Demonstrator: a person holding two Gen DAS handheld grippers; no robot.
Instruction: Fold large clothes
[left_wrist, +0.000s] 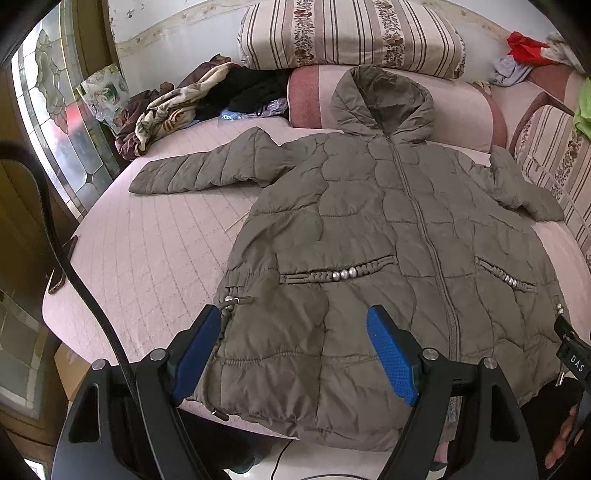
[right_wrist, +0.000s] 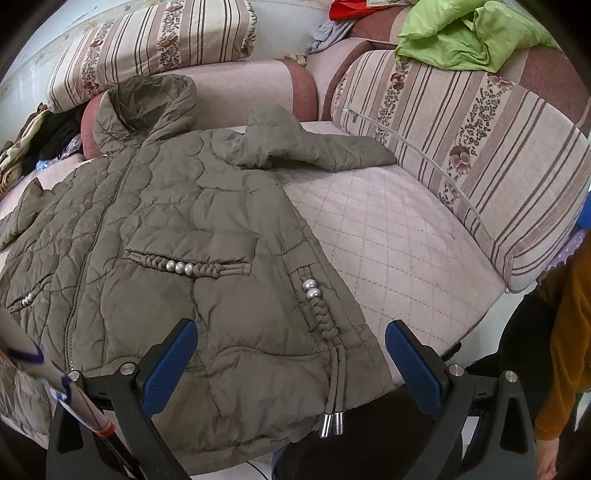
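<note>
An olive quilted hooded jacket (left_wrist: 369, 229) lies front up and zipped on the pink quilted bed (left_wrist: 147, 251), hood toward the pillows, both sleeves spread out. My left gripper (left_wrist: 295, 321) hovers open over the jacket's lower left hem, its blue pads (left_wrist: 391, 354) apart and not touching the cloth. In the right wrist view the same jacket (right_wrist: 184, 221) fills the left half, its right sleeve (right_wrist: 314, 147) lying outward. My right gripper (right_wrist: 291, 336) stands open over the lower right hem corner, above the drawstring with metal tips (right_wrist: 332, 422).
Striped floral cushions (left_wrist: 351, 33) line the back and the right side (right_wrist: 480, 155). A heap of dark and patterned clothes (left_wrist: 192, 99) sits back left, a green cloth (right_wrist: 472, 33) back right. A stained-glass window (left_wrist: 48, 110) is left. A person's orange sleeve (right_wrist: 569, 332) is at the right edge.
</note>
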